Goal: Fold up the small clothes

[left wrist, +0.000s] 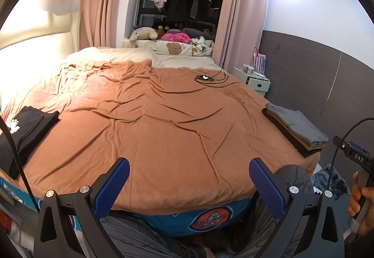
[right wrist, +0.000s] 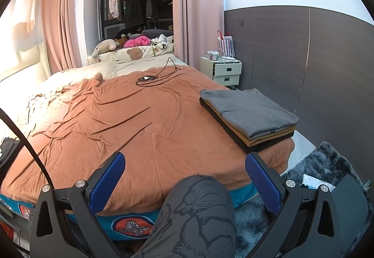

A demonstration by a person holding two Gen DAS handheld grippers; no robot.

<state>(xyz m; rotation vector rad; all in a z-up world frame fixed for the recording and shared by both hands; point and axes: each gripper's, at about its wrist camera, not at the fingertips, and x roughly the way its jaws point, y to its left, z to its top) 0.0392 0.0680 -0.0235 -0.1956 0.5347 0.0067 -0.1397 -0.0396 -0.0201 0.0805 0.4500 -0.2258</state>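
Blanket (left wrist: 163, 122), brown and creased, covered the bed in my left wrist view, and my left gripper (left wrist: 189, 185) hung over its near edge with the blue pads spread wide and nothing between them. A black folded garment (left wrist: 25, 134) with a white paw print lay at the far left edge. A folded stack (left wrist: 294, 129), grey on top, sat at the right edge. A hand (left wrist: 360, 201) gripped the other tool's handle at the far right.

From the right wrist view, my right gripper (right wrist: 184, 183) was likewise wide open and empty above the blanket's (right wrist: 131, 131) near edge. The stack (right wrist: 250, 115) lay just ahead to the right. A grey-printed knee (right wrist: 198, 208) rose between the jaws. A black cable (right wrist: 159, 75) lay farther up the bed.
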